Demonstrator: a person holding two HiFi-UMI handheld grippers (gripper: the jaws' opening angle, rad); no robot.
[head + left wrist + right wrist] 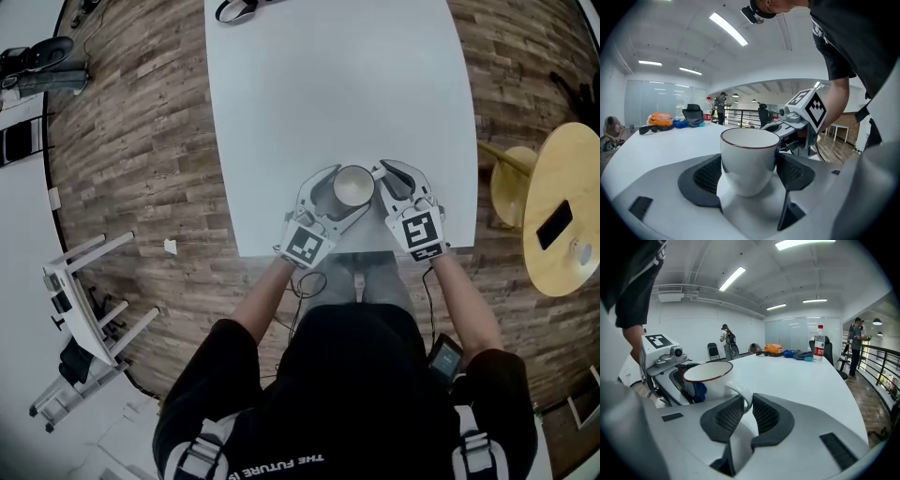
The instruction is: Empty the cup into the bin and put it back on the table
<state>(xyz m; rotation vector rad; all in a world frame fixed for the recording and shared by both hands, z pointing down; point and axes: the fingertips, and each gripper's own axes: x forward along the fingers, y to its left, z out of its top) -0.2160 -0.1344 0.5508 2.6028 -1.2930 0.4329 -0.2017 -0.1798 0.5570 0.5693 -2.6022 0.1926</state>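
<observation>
The cup stands upright on the desk, close to the near edge and directly in front of the person. Its white interior appears empty in the head view. No bin shows in any view.

Left hand-held gripper: released. Its jaws stand wide to either side of the cup body. The pads flank the wall without clearly pressing on it, and the cup's weight rests on the desk. The wide spread suits the round body, so this side seems to serve as a steadying cradle rather than a grasp.

Right hand-held gripper: clenched on the handle, which passes between its two mesh pads. The handle gives a narrow, firm purchase and lets the cup be tipped without slipping.

Assessment: with the cup seated, apparently empty and freed on one side, the put-back step looks nearly done. Only the right grasp remains to be let go. The near edge is the main risk, since a sideways drag on the handle could tip the cup.
</observation>
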